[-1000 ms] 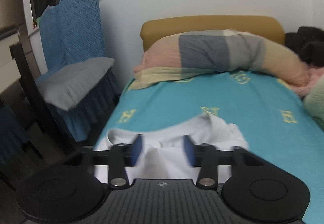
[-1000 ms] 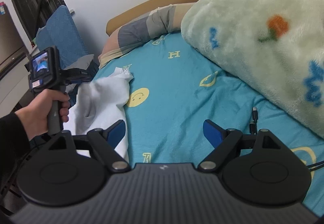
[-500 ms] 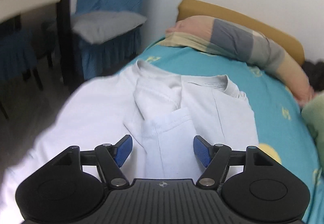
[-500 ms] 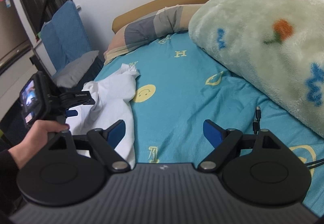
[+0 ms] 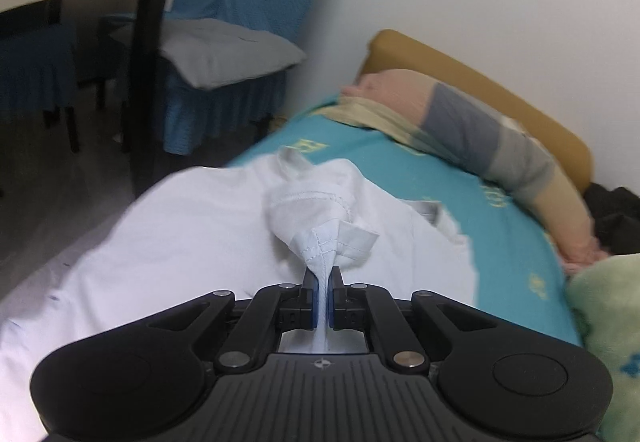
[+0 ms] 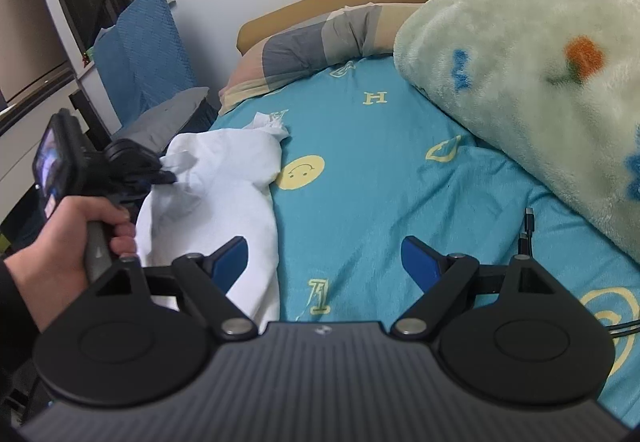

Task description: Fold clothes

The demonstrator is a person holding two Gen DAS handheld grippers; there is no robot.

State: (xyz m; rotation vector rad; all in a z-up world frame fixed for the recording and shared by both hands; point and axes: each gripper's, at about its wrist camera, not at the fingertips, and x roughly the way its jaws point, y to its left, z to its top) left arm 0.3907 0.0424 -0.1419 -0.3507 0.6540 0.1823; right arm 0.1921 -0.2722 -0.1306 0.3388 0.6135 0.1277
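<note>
White T-shirt (image 5: 208, 226) on teal bedsheet (image 5: 460, 202), near bed's chair-side edge. Left wrist view: left gripper (image 5: 323, 296) jaws closed tight on bunched sleeve hem, fabric pulled up into peak. Right wrist view: right gripper (image 6: 324, 262) jaws wide apart, empty, hovering over sheet beside shirt. Judgement: early stage; shirt crumpled, no clean fold visible.

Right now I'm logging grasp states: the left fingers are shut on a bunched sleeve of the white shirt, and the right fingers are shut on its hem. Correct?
Not quite. The right gripper is open, its fingers spread wide above the teal bedsheet and holding nothing, as the right wrist view shows. The left gripper is indeed shut on a bunched part of the white shirt.
</note>
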